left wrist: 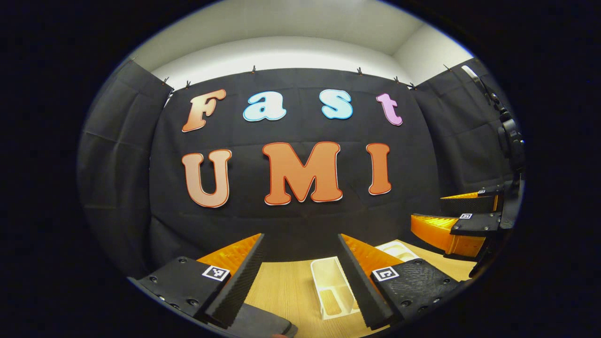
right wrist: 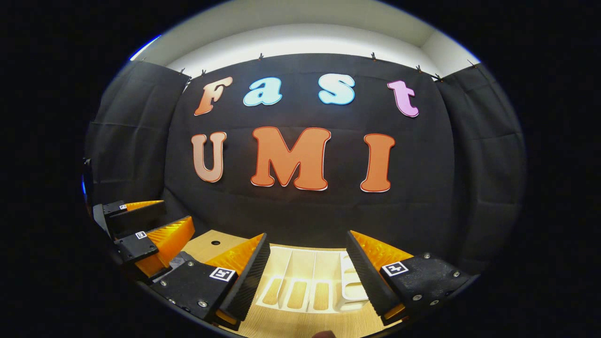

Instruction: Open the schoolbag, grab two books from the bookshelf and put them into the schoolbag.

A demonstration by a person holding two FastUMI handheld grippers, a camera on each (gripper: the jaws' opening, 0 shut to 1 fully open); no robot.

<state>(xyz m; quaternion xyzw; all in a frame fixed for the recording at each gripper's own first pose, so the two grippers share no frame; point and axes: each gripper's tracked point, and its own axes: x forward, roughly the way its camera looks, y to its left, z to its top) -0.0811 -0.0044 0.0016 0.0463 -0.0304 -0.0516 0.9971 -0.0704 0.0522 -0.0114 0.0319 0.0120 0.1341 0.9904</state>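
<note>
The white plastic bookshelf with upright dividers (right wrist: 307, 281) lies on the pale wooden table (right wrist: 300, 324) directly ahead of and below the right gripper (right wrist: 307, 263), framed between its two spread fingers; its slots run away from the camera toward the black cloth wall, and no books can be made out in the slots on show; in the left gripper view the same white bookshelf (left wrist: 331, 286) sits just inside the right-hand finger of the left gripper (left wrist: 300, 258), so it lies forward and to the right of that tool; the right gripper is therefore the nearer and better lined up for reaching the shelf, I judge. A dark grey flat object (left wrist: 263, 324), possibly part of the schoolbag though I cannot tell, shows at the bottom edge under the left gripper. Both grippers hang above the table with fingers wide apart, holding nothing.
</note>
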